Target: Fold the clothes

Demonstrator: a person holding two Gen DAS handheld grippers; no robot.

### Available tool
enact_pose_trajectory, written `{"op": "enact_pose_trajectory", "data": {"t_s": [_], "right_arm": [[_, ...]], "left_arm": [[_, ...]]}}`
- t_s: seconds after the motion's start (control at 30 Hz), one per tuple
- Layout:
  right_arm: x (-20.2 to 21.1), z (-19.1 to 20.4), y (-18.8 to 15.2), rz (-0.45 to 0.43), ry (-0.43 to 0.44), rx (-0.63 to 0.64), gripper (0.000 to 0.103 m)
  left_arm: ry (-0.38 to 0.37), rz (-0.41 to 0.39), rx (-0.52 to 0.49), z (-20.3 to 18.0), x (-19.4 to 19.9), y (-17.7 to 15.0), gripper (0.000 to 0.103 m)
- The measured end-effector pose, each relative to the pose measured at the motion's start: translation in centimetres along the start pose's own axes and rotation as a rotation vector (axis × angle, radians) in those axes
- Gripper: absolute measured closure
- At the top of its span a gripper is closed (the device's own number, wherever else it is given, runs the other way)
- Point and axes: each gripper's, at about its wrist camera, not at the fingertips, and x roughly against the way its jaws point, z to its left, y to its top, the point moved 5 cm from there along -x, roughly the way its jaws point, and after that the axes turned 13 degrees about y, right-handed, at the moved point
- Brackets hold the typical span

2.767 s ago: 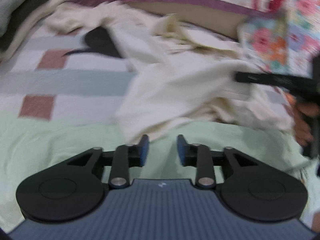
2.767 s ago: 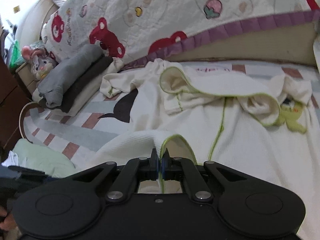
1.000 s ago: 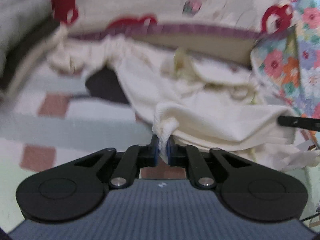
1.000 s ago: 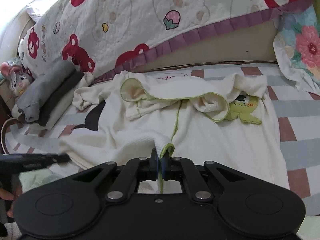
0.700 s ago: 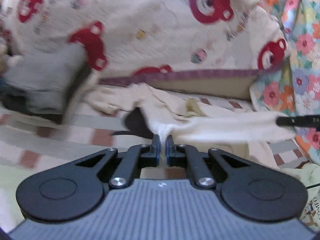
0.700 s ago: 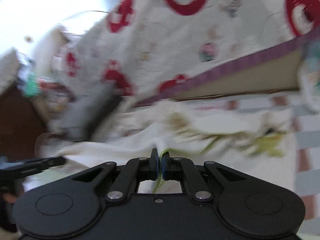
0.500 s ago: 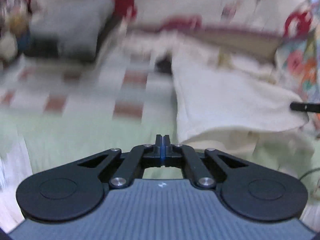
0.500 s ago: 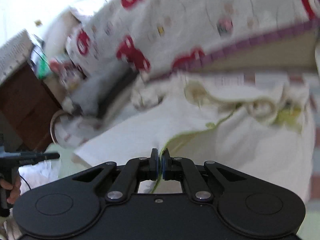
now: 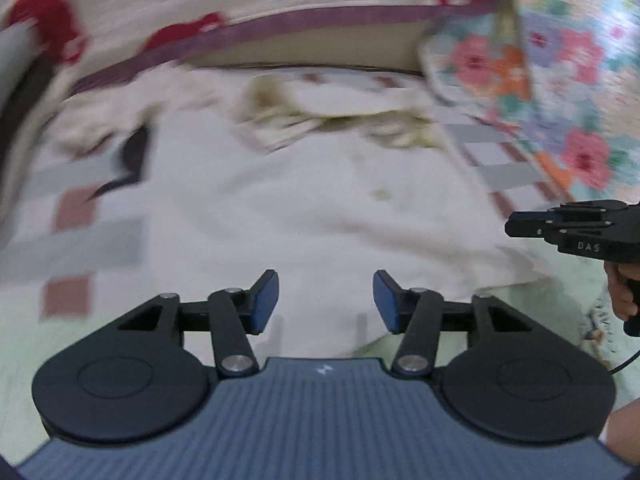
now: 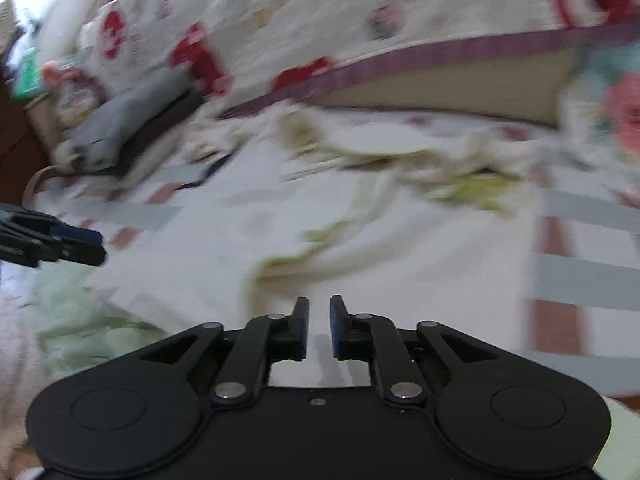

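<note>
A cream garment with green piping (image 9: 320,200) (image 10: 360,236) lies spread out on the checked bedspread, its near hem by both grippers and its bunched top part far back. My left gripper (image 9: 325,300) is open over the near hem, nothing between its blue pads. My right gripper (image 10: 319,322) is open by a narrow gap, just above the garment's near edge, holding nothing. Each gripper shows in the other's view: the right one (image 9: 520,226) at the right edge, the left one (image 10: 80,250) at the left edge. Both views are motion-blurred.
A quilt with red bears (image 10: 360,20) rises along the back. A floral cloth (image 9: 560,80) hangs at the right. Folded grey and dark clothes (image 10: 128,120) are stacked at the far left. Pale green fabric (image 10: 80,320) lies near the front edge. A hand (image 9: 624,292) holds the right gripper.
Both grippers were shut on the garment's hem and pulled it out flat; now both have opened and let it go, and the garment lies spread on the bed.
</note>
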Motion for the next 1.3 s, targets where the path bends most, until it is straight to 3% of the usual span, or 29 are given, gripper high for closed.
{"op": "enact_pose_trajectory", "data": {"t_s": [0.13, 0.2, 0.27, 0.37, 0.43, 0.53, 0.57, 0.6, 0.63, 0.7, 0.83, 0.87, 0.97, 1.17, 1.3], "right_arm": [[6.0, -3.6, -2.4, -0.043, -0.087, -0.073, 0.084], [6.5, -4.1, -3.1, -0.044, -0.094, -0.092, 0.081], [6.1, -4.2, -3.7, -0.048, -0.088, -0.102, 0.069], [5.4, -4.3, -4.5, -0.053, -0.081, -0.118, 0.063], [4.9, -4.3, -5.0, -0.056, -0.075, -0.129, 0.051], [4.2, -4.4, -5.8, -0.061, -0.068, -0.145, 0.048], [4.0, -4.4, -6.1, -0.063, -0.065, -0.15, 0.049], [3.7, -4.4, -6.3, -0.065, -0.062, -0.155, 0.06], [3.5, -4.4, -6.6, -0.066, -0.06, -0.161, 0.099], [3.2, -4.5, -7.0, -0.072, -0.059, -0.171, 0.097], [4.7, -5.1, -6.1, -0.13, -0.153, -0.179, 0.098], [5.1, -5.3, -5.8, -0.144, -0.176, -0.181, 0.098], [6.3, -5.8, -5.1, -0.187, -0.246, -0.187, 0.098], [8.8, -6.7, -3.7, -0.273, -0.387, -0.199, 0.098], [11.1, -7.5, -3.1, -0.327, -0.473, -0.197, 0.099]], "left_arm": [[-0.078, 0.009, -0.049, -4.9, -2.7, 1.3, 0.05], [-0.119, 0.023, -0.061, -7.0, -3.8, 1.4, 0.05], [-0.13, 0.03, -0.083, -8.4, -4.6, 0.6, 0.05], [-0.107, 0.03, -0.099, -8.8, -5.4, -1.0, 0.05], [-0.091, 0.025, -0.073, -7.6, -5.2, -1.5, 0.05], [-0.078, 0.02, -0.028, -5.8, -4.9, -1.9, 0.05], [-0.075, 0.019, -0.013, -5.1, -4.6, -1.8, 0.05], [-0.056, 0.012, -0.007, -4.3, -4.3, -1.6, 0.05], [-0.037, 0.005, 0.0, -3.6, -3.9, -1.5, 0.05], [0.002, -0.008, 0.015, -2.0, -3.2, -1.3, 0.05], [0.101, 0.002, 0.097, 2.8, -1.7, -1.1, 0.045], [0.131, 0.009, 0.116, 4.0, -1.4, -1.2, 0.041], [0.229, 0.072, 0.189, 8.4, -1.1, -2.5, 0.04], [0.176, 0.179, 0.462, 14.4, -1.3, -6.1, 0.04], [0.144, 0.191, 0.475, 14.3, -1.4, -6.4, 0.04]]}}
